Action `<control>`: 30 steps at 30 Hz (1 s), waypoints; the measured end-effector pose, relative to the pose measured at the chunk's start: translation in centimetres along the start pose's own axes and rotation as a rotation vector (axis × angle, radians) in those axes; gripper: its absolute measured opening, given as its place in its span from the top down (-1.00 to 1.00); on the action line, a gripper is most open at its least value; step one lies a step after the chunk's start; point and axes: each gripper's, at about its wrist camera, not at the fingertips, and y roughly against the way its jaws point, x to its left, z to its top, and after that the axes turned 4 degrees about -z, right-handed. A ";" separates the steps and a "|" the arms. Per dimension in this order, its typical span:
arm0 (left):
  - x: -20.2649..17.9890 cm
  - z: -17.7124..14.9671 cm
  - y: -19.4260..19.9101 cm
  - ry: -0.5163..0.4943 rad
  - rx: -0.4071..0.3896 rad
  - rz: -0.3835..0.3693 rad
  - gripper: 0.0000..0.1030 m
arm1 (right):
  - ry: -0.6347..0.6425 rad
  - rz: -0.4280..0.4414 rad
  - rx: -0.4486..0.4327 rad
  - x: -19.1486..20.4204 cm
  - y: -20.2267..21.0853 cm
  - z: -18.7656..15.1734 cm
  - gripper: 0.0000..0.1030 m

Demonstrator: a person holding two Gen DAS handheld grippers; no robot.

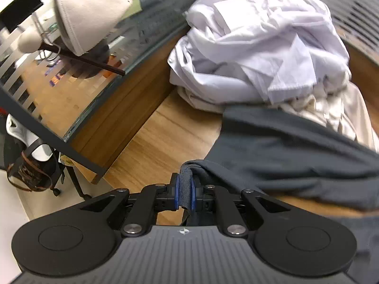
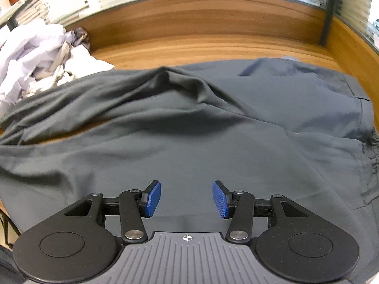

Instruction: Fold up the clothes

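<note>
1. Left tool (image 1: 185, 190): clenched, its blue pads (image 1: 177, 190) pinching a thick folded edge of the dark grey trousers (image 1: 296, 156); the pinched fold stands upright between the pads, and the cloth trails away to the right across the desk (image 1: 165, 137)
2. Right tool (image 2: 186, 198): released, blue pads (image 2: 155, 197) standing well apart with nothing gripped between them; it hangs over the trousers' broad flat panel
3. Dark grey trousers (image 2: 189, 146): spread across the near half of the desk (image 2: 213, 45) in the right wrist view, wrinkled into a raised ridge towards the far left; a gathered band, apparently the waistband, lies at the right edge
4. Pile of pale clothes (image 1: 255, 47): white and lilac shirts crumpled on top of cream fabric, lying on the desk beyond the trousers; the trousers' far edge overlaps the foot of the pile. The same pile (image 2: 35, 59) appears at the far left of the right wrist view
5. Desk surround: a raised wooden ledge (image 2: 213, 21) topped by a glass partition (image 1: 71, 82) borders the desk on its far side
6. Background, left wrist view: a beige cap (image 1: 90, 11) beyond the glass, and a chair (image 1: 40, 161) on the floor beside the desk corner
</note>
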 end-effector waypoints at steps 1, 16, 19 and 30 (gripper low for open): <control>0.5 0.3 -0.4 -0.008 0.011 -0.001 0.80 | -0.004 0.004 -0.005 0.5 0.0 0.1 0.00; 3.5 1.5 -7.1 -0.002 -0.049 -0.008 -0.01 | 0.107 0.055 0.002 7.4 0.5 0.6 0.00; 4.9 -0.7 -6.7 0.085 -0.053 -0.031 -0.01 | 0.104 0.049 0.013 7.5 0.6 0.5 0.00; 8.2 -8.8 -8.3 0.484 0.006 -0.232 -0.05 | 0.119 0.049 0.046 7.6 0.7 1.1 0.00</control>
